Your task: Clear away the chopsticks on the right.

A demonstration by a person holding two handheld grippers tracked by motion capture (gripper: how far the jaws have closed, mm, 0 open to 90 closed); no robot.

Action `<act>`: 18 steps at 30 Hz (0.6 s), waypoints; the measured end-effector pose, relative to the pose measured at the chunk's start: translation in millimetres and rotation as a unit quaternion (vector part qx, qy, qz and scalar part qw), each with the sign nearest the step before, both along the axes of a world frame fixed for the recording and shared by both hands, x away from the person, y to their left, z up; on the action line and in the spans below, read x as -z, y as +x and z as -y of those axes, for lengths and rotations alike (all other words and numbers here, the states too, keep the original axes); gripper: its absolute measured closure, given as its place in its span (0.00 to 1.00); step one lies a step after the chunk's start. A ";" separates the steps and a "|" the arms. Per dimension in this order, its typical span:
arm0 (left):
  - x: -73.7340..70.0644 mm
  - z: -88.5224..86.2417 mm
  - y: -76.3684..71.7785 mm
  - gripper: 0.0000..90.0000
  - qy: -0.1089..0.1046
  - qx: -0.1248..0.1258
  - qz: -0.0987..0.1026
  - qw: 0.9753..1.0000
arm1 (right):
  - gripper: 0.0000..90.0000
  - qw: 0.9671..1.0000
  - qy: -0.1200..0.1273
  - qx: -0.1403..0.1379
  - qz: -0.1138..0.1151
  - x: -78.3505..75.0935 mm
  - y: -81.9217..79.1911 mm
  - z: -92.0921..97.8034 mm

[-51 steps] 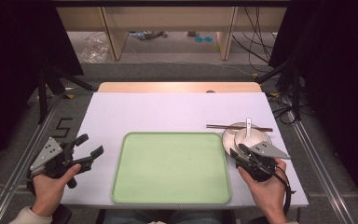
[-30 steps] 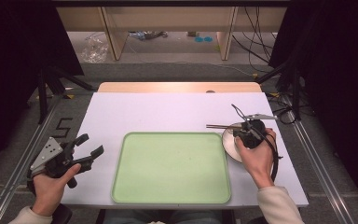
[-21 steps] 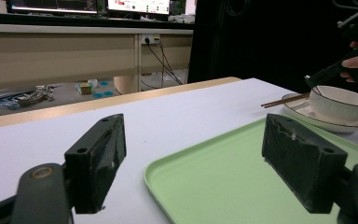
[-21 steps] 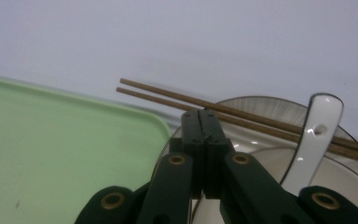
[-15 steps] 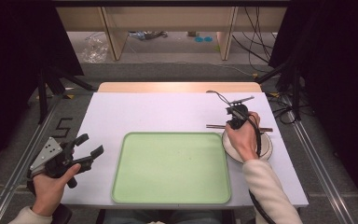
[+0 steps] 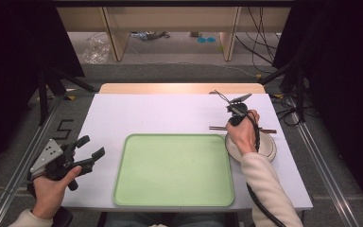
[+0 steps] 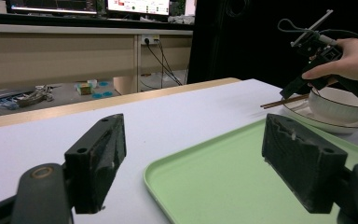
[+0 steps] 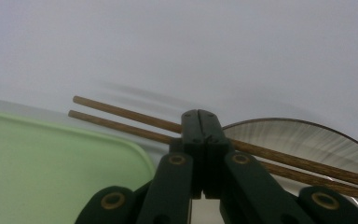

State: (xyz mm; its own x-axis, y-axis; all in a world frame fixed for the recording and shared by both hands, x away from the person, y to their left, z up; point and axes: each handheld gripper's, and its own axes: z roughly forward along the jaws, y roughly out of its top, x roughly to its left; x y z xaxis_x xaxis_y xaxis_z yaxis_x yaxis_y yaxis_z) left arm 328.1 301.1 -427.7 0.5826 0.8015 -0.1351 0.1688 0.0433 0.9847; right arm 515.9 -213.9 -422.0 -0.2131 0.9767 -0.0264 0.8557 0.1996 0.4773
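We found the right claw (image 8: 199,116) closed, its jaws pressed together over the pair of chopsticks (image 8: 121,115) at centre frame; whether it truly gripped them we could not tell. The chopsticks lay across the plate (image 6: 268,150) right of centre in the high view, the bowl (image 7: 339,103) upon it. The left claw (image 6: 87,150), lower left, stood wide open and empty. The green tray (image 6: 172,170) on the surface (image 6: 160,113) was bare. We judged the work barely begun: nothing had yet reached the tray.
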 end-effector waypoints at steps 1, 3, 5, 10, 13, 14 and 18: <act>-0.1 0.0 0.0 0.24 0.000 0.000 0.000 1.000 | 1.00 1.000 0.004 0.020 -0.022 -1.8 -1.4 -2.9; -0.1 0.2 0.0 0.24 0.001 0.000 0.000 1.000 | 1.00 0.999 0.006 0.026 -0.024 -0.2 -0.6 -2.8; 0.0 0.3 0.0 0.24 0.000 0.000 0.000 1.000 | 1.00 0.999 0.007 0.030 -0.028 1.3 1.0 -2.9; 0.0 0.1 0.0 0.24 0.001 0.000 0.000 1.000 | 1.00 1.000 -0.003 0.019 -0.013 4.6 3.8 -0.9; 0.0 0.2 0.0 0.24 0.001 0.001 0.000 1.000 | 1.00 1.000 -0.011 0.012 -0.011 5.8 4.5 -0.3; 0.0 0.2 0.0 0.24 0.001 0.001 0.000 1.000 | 1.00 1.000 -0.005 0.021 -0.013 5.6 4.4 -1.5; 0.0 0.2 0.0 0.24 0.001 0.001 0.001 1.000 | 1.00 0.999 -0.007 0.028 -0.030 4.5 4.8 -2.3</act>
State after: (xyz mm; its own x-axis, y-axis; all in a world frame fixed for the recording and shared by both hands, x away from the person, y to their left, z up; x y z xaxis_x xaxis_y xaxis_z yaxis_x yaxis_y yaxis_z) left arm 328.1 300.9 -427.7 0.5845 0.8004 -0.1333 0.1674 0.0418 0.9850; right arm 520.8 -211.6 -426.5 -0.1606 0.9866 -0.0293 0.8924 0.1579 0.4228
